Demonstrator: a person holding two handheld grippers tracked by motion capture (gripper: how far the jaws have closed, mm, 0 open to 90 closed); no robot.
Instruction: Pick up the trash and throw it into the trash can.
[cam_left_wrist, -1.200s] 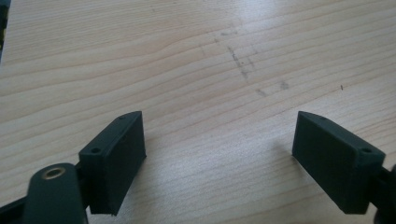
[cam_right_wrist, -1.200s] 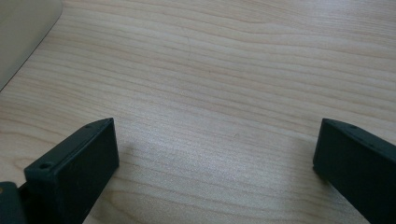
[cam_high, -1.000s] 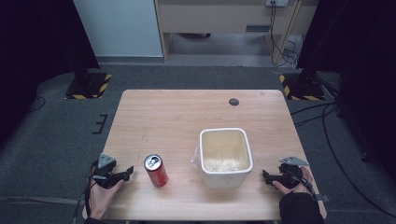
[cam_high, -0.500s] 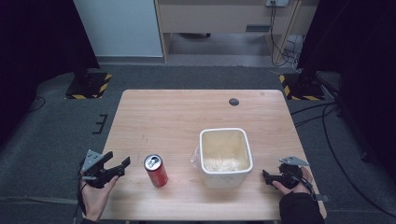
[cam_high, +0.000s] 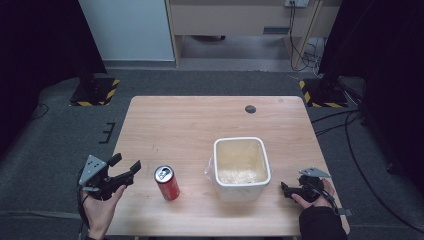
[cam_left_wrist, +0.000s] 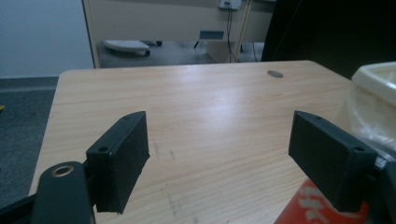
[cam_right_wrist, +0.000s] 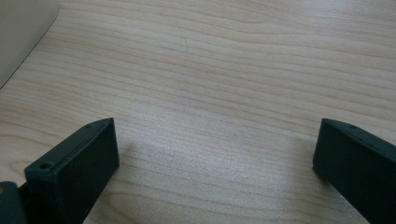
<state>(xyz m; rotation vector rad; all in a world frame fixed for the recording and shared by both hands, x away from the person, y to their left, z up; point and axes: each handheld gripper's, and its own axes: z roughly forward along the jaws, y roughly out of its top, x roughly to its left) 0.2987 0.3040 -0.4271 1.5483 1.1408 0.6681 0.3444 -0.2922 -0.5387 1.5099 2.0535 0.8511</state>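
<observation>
Left tool (cam_high: 126, 166): was held in the person's left hand (cam_high: 100, 207) just off the bench's near-left corner, raised above the floor and pointed right toward the can; a grey three-cornered plate was seen on its top. In the left gripper view (cam_left_wrist: 219, 154) its jaws were spread wide, released, with nothing between them but bare wood.

Can (cam_high: 167, 182): a red drinks can with a silver top was stood upright on the bench near its near edge, left of centre, just right of the left tool and apart from it. In the left gripper view its red side (cam_left_wrist: 310, 207) was seen low at the right, partly hidden behind the right-hand jaw.

Bench (cam_high: 190, 125): light wood grain was shown; a small dark round mark (cam_high: 250, 109) was seen toward the far side, right of centre.

Tub (cam_high: 242, 167): a white square container with rounded corners was set right of the can, well apart from it, open at the top. Clear plastic (cam_high: 210, 167) was seen against its left wall.

Right tool (cam_high: 286, 189): was rested low at the bench's near-right corner, held by the right hand (cam_high: 315, 195) in a dark sleeve, pointed left toward the tub and not touching it. In the right gripper view (cam_right_wrist: 215, 158) its jaws were set far apart, released, over bare wood.
</observation>
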